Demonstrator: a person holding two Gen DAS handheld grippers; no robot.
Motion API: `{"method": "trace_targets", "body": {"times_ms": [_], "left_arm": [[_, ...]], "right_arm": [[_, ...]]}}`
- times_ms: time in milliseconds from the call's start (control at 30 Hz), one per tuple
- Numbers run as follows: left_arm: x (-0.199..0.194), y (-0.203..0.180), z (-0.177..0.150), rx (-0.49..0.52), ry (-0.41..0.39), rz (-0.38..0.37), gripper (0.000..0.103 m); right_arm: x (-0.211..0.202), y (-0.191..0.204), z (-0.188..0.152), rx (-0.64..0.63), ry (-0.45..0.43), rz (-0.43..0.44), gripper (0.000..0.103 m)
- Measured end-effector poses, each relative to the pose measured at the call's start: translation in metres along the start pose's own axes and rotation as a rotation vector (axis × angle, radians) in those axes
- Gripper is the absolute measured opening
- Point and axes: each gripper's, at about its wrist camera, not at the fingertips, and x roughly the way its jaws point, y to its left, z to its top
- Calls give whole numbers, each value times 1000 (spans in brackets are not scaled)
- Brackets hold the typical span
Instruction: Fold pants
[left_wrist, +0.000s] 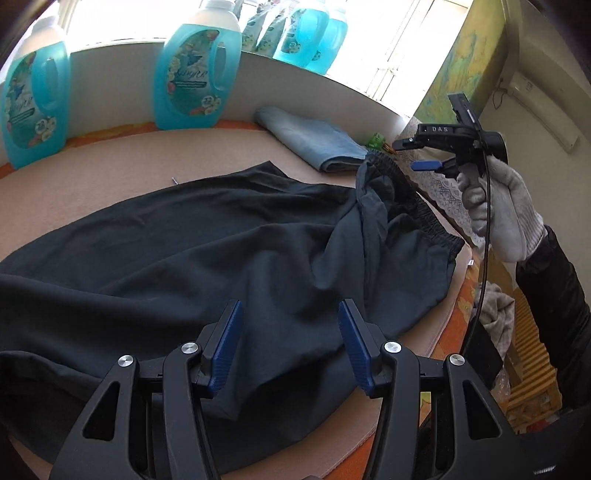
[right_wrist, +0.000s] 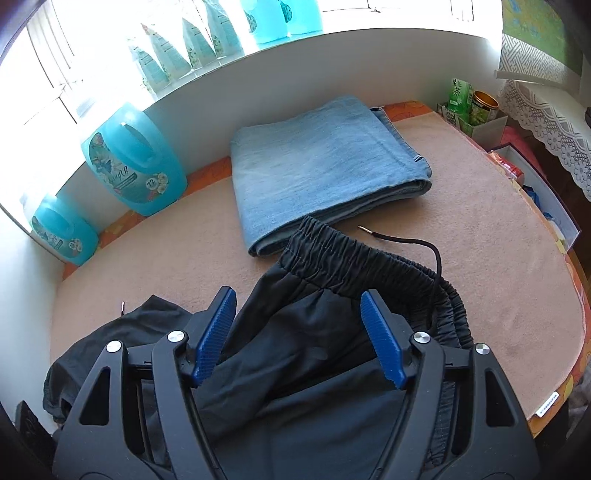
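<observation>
Black pants (left_wrist: 207, 240) sprawled mid-frame on the beige mat (right_wrist: 480, 229), waistband butting against folded jeans (right_wrist: 321, 162) above. Blue detergent jugs (left_wrist: 192, 74) along the back wall. Left gripper (left_wrist: 290, 347) and right gripper (right_wrist: 299, 336) both hovering agape, clutching nothing.

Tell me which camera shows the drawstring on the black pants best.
The right wrist view: the drawstring lies in plain sight, curling from the waistband onto the mat, metal tip showing. In the left wrist view the waistband is visible, but I cannot make out the cord.
</observation>
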Motion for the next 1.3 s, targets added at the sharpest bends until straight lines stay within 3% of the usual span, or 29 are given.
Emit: {"method": "trace_targets", "body": {"times_ms": [133,167,267,367,433,467,500,533,567,600,833,1067,1167,1300], "left_arm": [[12,2,-5,-11,39,-7,52],[14,4,-7,-17,44,-4,52],[16,11,-10,-37,52,-4,52],[20,17,-11,-64,56,-6,52],[22,20,-12,-73,61,-5,52],[23,21,-13,-74,64,0,52],[24,22,-14,-76,66,1,52],[24,22,-15,-76,68,1,52],[25,22,-15,-74,69,4,52],[25,21,-15,-71,69,6,52],[25,19,-18,-55,73,19,52],[25,23,-18,-68,80,10,52],[26,23,-18,-65,84,15,52],[25,21,-18,-57,90,25,52]], "right_arm": [[24,20,31,-165,7,-198,73],[31,20,38,-174,22,-206,77],[54,14,48,-173,118,-105,78],[65,17,42,-227,129,-115,78],[68,22,35,-268,134,-126,66],[68,24,32,-287,134,-137,46],[65,25,29,-301,126,-135,34],[60,26,27,-312,105,-128,31],[54,26,25,-321,86,-127,14],[46,24,24,-318,63,-119,10],[-28,-7,-3,-290,-91,-54,8],[-85,-74,-65,-199,-188,-39,3],[-93,-108,-92,-125,-193,-23,2],[-75,-146,-122,-21,-112,-50,3]]}}
